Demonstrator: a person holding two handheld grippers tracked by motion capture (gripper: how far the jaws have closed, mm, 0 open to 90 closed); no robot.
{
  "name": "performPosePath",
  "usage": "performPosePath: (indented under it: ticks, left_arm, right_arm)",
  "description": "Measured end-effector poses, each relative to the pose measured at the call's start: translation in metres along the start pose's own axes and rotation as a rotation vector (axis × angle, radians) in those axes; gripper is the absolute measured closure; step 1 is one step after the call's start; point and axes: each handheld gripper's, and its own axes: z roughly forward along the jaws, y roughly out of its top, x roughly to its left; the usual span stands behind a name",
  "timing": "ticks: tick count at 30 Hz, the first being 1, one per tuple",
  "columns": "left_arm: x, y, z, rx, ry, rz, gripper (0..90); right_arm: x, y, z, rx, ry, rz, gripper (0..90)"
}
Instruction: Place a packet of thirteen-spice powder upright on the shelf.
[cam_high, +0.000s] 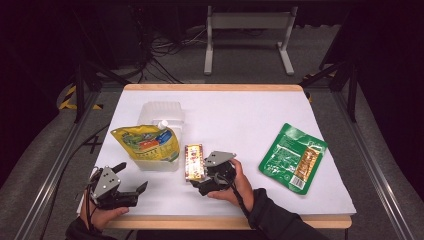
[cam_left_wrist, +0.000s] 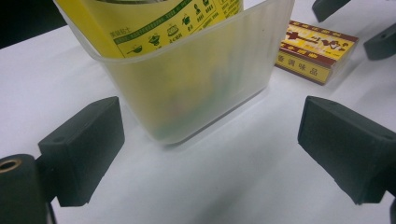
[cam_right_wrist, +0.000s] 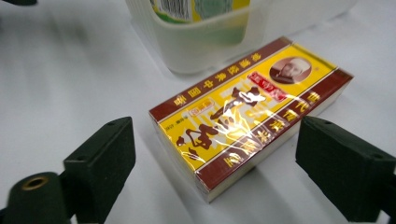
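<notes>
A small yellow and maroon box (cam_high: 194, 161) wrapped in clear film lies flat near the table's middle front. My right gripper (cam_high: 200, 175) is open at its near end. In the right gripper view the box (cam_right_wrist: 247, 116) lies on the table just ahead of the two jaws, and the right gripper (cam_right_wrist: 223, 161) is not touching it. A yellow pouch (cam_high: 147, 142) stands in a clear plastic tub (cam_high: 161, 114) left of the box. My left gripper (cam_high: 131, 177) is open at the front left, and in its own view the left gripper (cam_left_wrist: 215, 149) points at the tub's (cam_left_wrist: 196, 88) near corner, holding nothing.
A green pouch (cam_high: 293, 157) lies flat at the right of the white table (cam_high: 240, 115). The box (cam_left_wrist: 317, 49) and the other gripper's fingertips (cam_left_wrist: 380, 42) show at the upper right of the left gripper view. A wooden edge (cam_high: 215, 87) runs along the table's far side.
</notes>
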Motion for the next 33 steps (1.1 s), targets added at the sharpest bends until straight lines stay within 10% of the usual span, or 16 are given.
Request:
performPosePath:
  ticks: [15, 33]
  left_arm:
    - [-0.003, -0.001, 0.005, 0.025, -0.026, 0.018, 7.6]
    - [-0.005, -0.001, 0.007, 0.036, -0.043, 0.023, 7.3]
  right_arm:
    - [-0.015, -0.008, 0.000, 0.103, -0.059, -0.063, 16.3]
    - [-0.049, -0.015, -0.022, 0.086, -0.118, 0.023, 37.9]
